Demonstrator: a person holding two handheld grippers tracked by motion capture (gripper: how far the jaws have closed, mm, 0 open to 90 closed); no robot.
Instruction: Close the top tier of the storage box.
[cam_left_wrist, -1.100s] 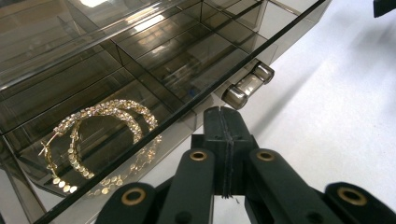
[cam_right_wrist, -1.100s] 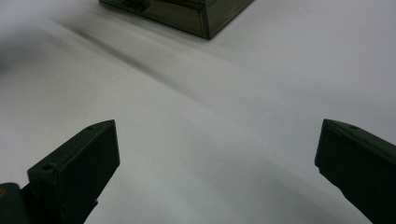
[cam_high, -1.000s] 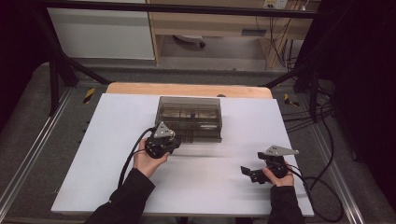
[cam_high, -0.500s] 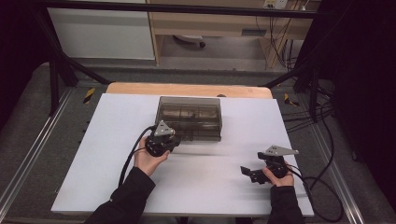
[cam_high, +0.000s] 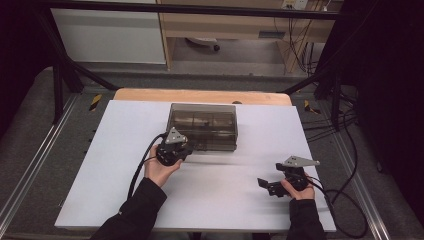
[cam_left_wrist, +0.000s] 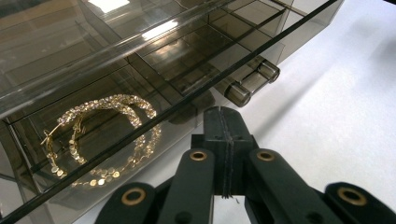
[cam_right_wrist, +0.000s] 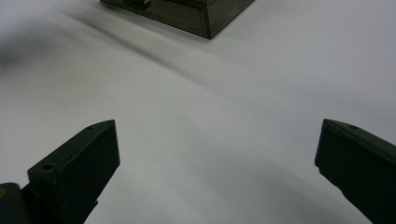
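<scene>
The left tool (cam_left_wrist: 223, 140), clenched on nothing, is pressing near the drawer (cam_left_wrist: 154, 88) front, so the light box (cam_high: 203, 126) is risking sliding across the bench (cam_high: 320, 145), shaking the earrings (cam_left_wrist: 100, 135), while the right tool (cam_right_wrist: 217, 158) is resting released.

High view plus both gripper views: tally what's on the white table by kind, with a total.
Smoked clear drawer box: 1
Gold sequined hoop earrings in its drawer: 2, overlapping
Hand-held grippers: 2, the left gripper shut at the drawer front, the right gripper open over bare table
Total: 5
</scene>
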